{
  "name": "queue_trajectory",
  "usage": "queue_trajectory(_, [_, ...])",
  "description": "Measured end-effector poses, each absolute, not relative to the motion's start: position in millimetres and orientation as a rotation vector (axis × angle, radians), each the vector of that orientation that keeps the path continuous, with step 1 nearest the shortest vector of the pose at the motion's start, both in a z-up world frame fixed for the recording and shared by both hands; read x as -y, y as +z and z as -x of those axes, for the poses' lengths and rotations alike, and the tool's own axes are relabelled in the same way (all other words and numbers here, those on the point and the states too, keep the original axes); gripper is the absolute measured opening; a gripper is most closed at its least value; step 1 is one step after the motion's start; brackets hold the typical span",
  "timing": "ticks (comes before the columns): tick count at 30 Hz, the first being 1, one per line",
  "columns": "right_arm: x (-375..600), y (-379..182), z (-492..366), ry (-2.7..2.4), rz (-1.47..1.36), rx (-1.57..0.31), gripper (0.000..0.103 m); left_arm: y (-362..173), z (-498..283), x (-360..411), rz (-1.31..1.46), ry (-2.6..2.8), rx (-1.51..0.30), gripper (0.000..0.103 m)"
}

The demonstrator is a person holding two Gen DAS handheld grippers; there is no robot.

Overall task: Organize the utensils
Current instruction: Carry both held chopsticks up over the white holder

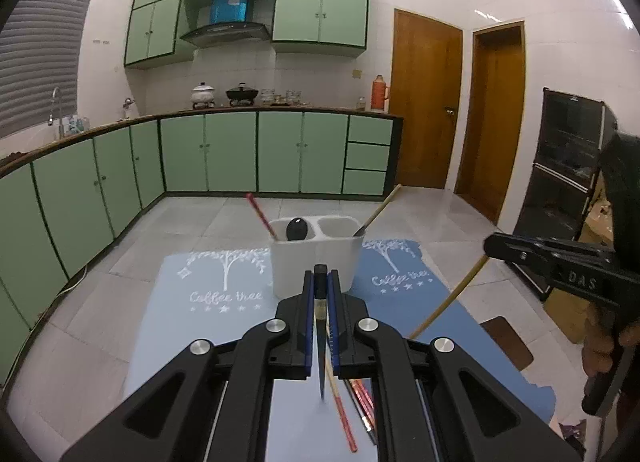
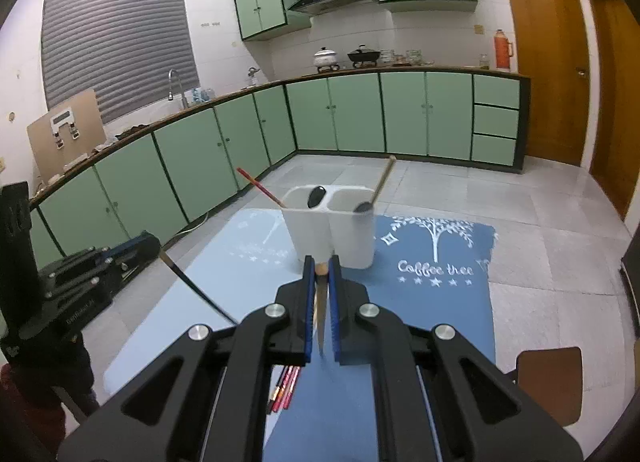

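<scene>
The fingers of the left gripper [image 1: 321,282] stand narrow in the left wrist view, clamped on a black-handled utensil [image 1: 321,326] whose thin dark shaft runs back toward the camera between the blue pads; ahead, near the fingertips, stands the white two-compartment holder [image 1: 316,262] on a blue mat [image 1: 208,302] laid over the desk [image 1: 60,374]; its left compartment holds a dark spoon [image 1: 297,229] and a red chopstick [image 1: 261,216] leaning left, its right one a wooden-handled utensil [image 1: 378,210] leaning right; loose red chopsticks [image 1: 362,396] lie on the mat under the gripper; at the right edge the right gripper [image 1: 496,246] shows side-on, with a long pale stick [image 1: 452,298] slanting down from it.

In the right wrist view, the fingers of the right gripper [image 2: 322,268] are likewise narrow, gripping a wooden-ended stick [image 2: 321,302]; whether it is a chopstick or a handle I cannot tell; the holder [image 2: 332,229] sits just past the tips; the left gripper [image 2: 136,246] appears at the left with its dark shaft [image 2: 196,288] slanting across.

By my reading the step in hand is carrying both held pieces to the holder; the next move calls for lifting each above the rim, tipping it upright, choosing the compartment with like items, and releasing without toppling the holder.
</scene>
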State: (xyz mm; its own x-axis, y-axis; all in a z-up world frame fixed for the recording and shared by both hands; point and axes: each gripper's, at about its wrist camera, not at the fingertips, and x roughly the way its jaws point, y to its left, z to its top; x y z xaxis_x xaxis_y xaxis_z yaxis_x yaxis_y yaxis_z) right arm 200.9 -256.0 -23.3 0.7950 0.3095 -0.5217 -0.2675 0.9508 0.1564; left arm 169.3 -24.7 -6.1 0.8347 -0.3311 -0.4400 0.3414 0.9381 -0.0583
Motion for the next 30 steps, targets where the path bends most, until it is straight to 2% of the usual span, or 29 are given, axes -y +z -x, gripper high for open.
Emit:
queue_trajectory(12, [262.7, 23.1, -227.9, 0.336, -0.047, -0.513, 0.006, 20.8, -185.4, 25.3, -0.019, -0.376, -0.398, 0.006])
queue_trajectory(24, [266.7, 86.0, -266.9, 0.305, -0.019, -0.369, 0.006, 88.1, -228.3, 33.0, -0.013, -0.362, -0.209, 0.006])
queue_trajectory(30, [263.6, 97.0, -298.9, 0.274, 0.008, -0.333, 0.006, 110.5, -258.2, 44.5, -0.036, -0.342, -0.111, 0.006])
